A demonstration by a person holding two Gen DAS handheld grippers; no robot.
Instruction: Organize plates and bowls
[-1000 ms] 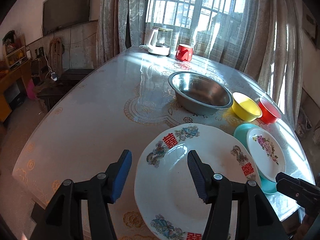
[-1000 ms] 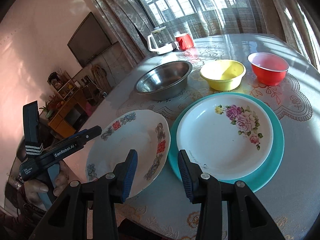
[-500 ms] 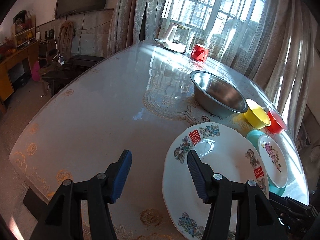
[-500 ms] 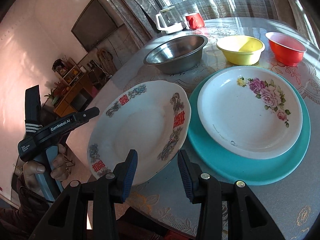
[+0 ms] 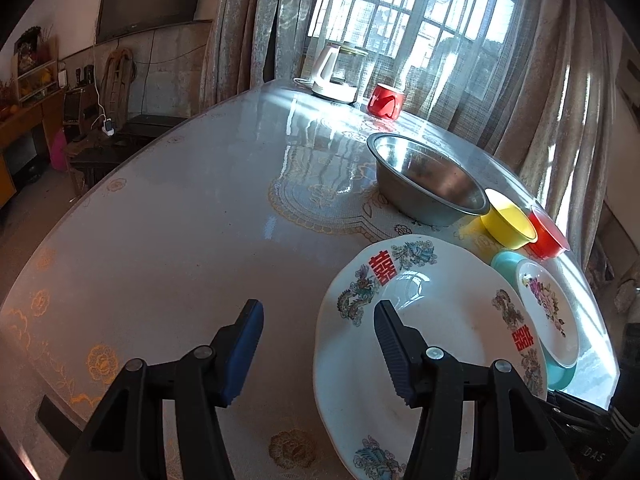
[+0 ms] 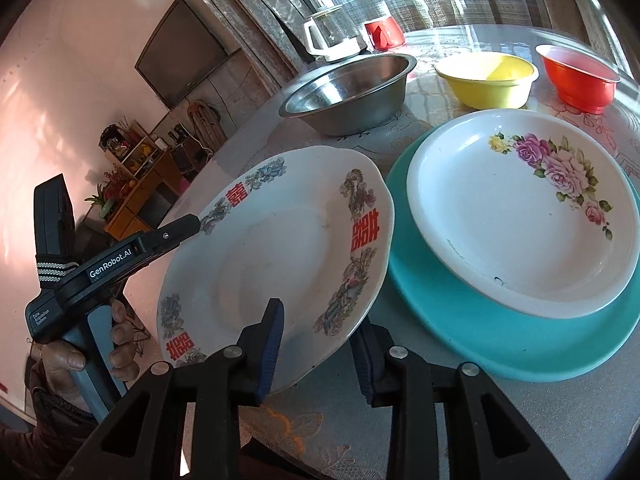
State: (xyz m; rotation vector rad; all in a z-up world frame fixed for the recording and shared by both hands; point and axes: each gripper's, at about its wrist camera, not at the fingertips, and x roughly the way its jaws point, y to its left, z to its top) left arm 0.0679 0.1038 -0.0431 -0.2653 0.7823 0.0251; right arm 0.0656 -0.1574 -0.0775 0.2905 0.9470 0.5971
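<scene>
A large white plate with red characters (image 6: 280, 248) (image 5: 436, 344) lies at the table's near edge. My right gripper (image 6: 318, 350) straddles its near rim, one finger over the plate's face and the other behind the rim. Its jaws are closing and a gap still shows on both sides. My left gripper (image 5: 318, 344) stands open at the plate's left rim, one finger above the plate and the other over bare table. In the right wrist view the left gripper (image 6: 176, 232) appears side-on, held by a hand (image 6: 116, 344).
A floral white plate (image 6: 520, 216) rests on a teal plate (image 6: 480, 336) just right of the large one. Behind stand a steel bowl (image 6: 352, 92), a yellow bowl (image 6: 488, 80) and a red bowl (image 6: 576, 76). A kettle (image 5: 336, 76) and red mug (image 5: 386, 102) are at the far edge.
My right gripper has come down to the large plate and its jaws have narrowed around the near rim. The left gripper stays open by the left rim, its view swung left.
</scene>
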